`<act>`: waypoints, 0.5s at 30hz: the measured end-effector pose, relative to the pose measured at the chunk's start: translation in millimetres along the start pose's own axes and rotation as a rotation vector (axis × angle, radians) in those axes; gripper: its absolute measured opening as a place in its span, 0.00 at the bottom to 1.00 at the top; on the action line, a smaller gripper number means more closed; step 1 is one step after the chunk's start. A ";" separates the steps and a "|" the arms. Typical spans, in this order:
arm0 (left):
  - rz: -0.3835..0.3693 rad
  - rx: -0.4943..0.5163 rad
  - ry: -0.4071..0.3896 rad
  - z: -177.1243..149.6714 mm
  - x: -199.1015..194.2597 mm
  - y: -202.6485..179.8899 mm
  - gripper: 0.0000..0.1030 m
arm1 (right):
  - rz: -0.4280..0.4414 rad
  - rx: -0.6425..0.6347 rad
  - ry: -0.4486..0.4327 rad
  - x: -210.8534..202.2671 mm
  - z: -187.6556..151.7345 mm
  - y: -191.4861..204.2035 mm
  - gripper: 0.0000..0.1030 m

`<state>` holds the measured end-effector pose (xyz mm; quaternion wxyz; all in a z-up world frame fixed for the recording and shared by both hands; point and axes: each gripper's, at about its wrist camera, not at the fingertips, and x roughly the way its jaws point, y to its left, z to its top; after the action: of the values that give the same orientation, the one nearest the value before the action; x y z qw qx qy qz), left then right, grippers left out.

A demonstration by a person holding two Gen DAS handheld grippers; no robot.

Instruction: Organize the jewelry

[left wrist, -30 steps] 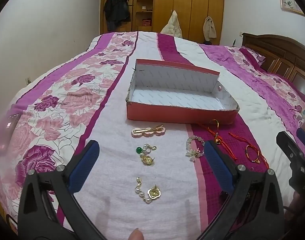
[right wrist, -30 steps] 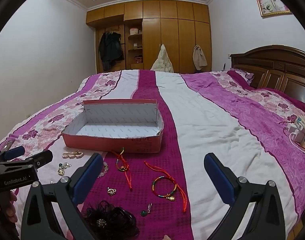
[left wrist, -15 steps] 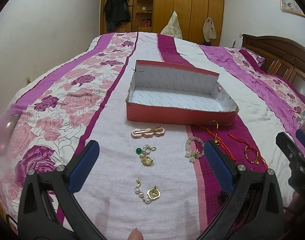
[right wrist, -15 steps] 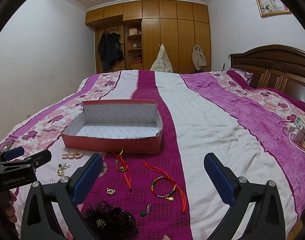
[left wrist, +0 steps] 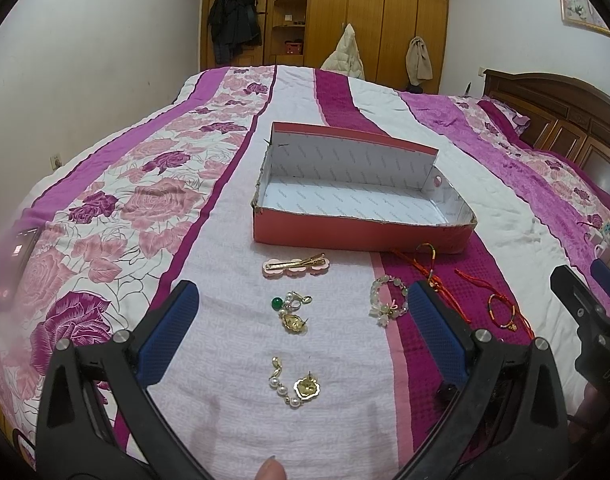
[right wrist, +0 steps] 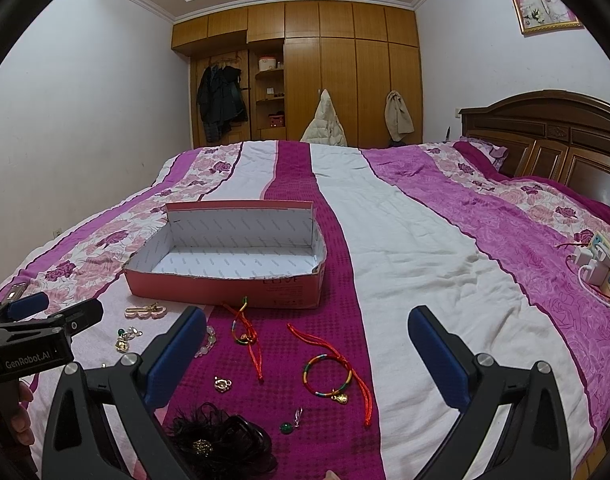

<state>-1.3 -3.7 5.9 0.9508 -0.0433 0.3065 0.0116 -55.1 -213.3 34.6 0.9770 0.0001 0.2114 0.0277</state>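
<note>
On the bed (left wrist: 385, 100), the left gripper (left wrist: 301, 328) hovers with its blue fingers (left wrist: 167, 336) spread wide and holding nothing. Between them, closest in, lie pearl earrings (left wrist: 295, 382); just past the fingertips sits a green-bead charm cluster (left wrist: 291, 310), and farther ahead a pink hair clip (left wrist: 297, 266). Beyond the clip stands the open red box (left wrist: 361, 236), empty inside. Just inside the left gripper's right-hand finger lies a pale bead bracelet (left wrist: 388, 300), touching no finger. The right gripper (right wrist: 301, 344) hovers beside the left one, its fingers (right wrist: 439, 360) likewise spread wide and empty. By its left-hand finger, near the bottom, sits a black hair flower (right wrist: 221, 438). Between the fingers lie a small gold pendant (right wrist: 223, 384), a red cord with a charm (right wrist: 247, 336), a green drop earring (right wrist: 291, 422), and a multicolour cord bracelet (right wrist: 331, 376) with a gold charm. The box lies ahead and left of these fingers, its front wall near the red cord. Far off to the right, well outside the fingers, a power strip (right wrist: 597, 264) rests on the bedspread.
</note>
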 end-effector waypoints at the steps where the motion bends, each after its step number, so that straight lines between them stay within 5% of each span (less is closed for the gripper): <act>1: 0.000 0.000 0.000 0.2 -0.1 -0.2 0.95 | 0.000 -0.001 0.000 -0.1 0.0 0.0 1.00; 15: -0.001 -0.001 -0.002 1.2 -0.6 -0.1 0.95 | -0.001 0.000 -0.001 -0.5 0.2 -0.1 1.00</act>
<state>-1.1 -3.7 7.2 0.9511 -0.0441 0.3055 0.0113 -55.4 -213.4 35.0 0.9771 0.0003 0.2110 0.0274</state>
